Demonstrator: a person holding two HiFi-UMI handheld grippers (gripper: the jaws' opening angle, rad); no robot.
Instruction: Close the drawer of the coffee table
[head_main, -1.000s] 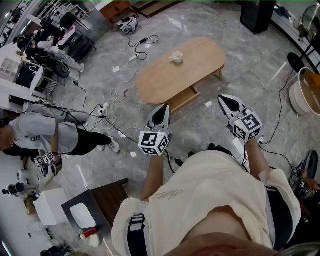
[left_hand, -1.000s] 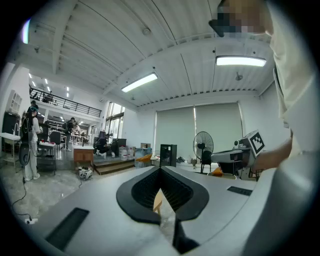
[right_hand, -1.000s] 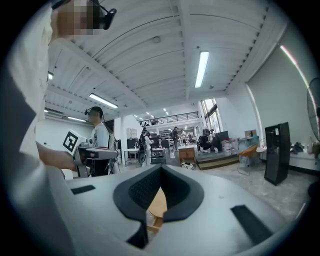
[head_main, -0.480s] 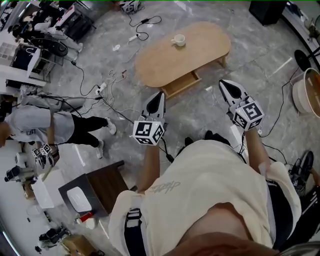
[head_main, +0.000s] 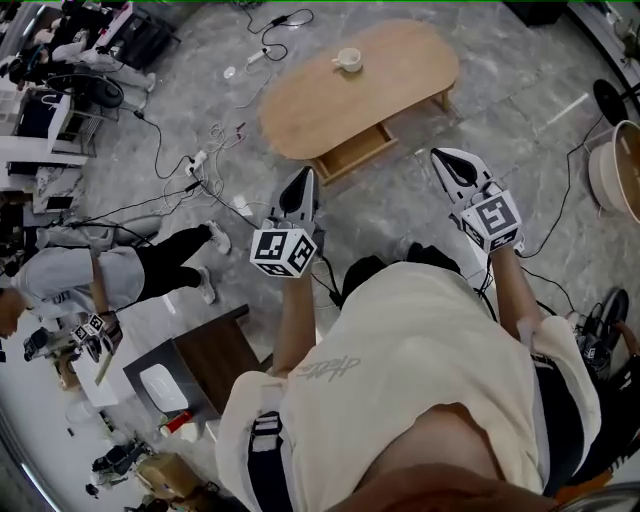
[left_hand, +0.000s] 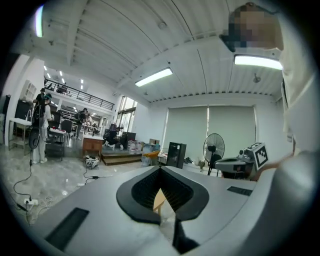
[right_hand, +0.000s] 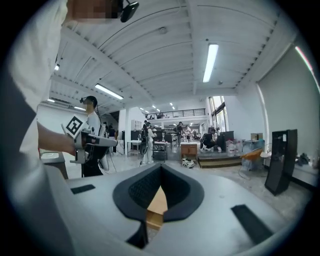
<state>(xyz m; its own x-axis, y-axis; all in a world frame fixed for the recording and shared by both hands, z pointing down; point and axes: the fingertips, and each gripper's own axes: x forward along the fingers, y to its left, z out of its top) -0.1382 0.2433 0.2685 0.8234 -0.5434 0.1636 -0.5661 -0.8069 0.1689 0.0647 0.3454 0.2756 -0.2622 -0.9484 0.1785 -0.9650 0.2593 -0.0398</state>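
The oval wooden coffee table (head_main: 400, 70) stands on the grey floor at the top of the head view. Its drawer (head_main: 352, 152) sticks out from the near side, open. A white cup (head_main: 348, 59) rests on the tabletop. My left gripper (head_main: 304, 180) hovers in the air just short of the drawer's left corner, jaws shut and empty. My right gripper (head_main: 444, 160) hangs to the right of the drawer, also shut on nothing. In the left gripper view (left_hand: 161, 169) and the right gripper view (right_hand: 161, 166) the tips meet, and pale wood (right_hand: 157, 202) shows through the gap behind them.
Cables and a power strip (head_main: 195, 160) trail over the floor left of the table. A crouching person (head_main: 100, 270) is at the far left. A dark side table (head_main: 205, 360) stands at the lower left. A round basket (head_main: 615, 170) and a fan base (head_main: 610, 100) are on the right.
The table and both grippers have slid upward in the head view. The gap between grippers and drawer looks much the same, and both stay shut.
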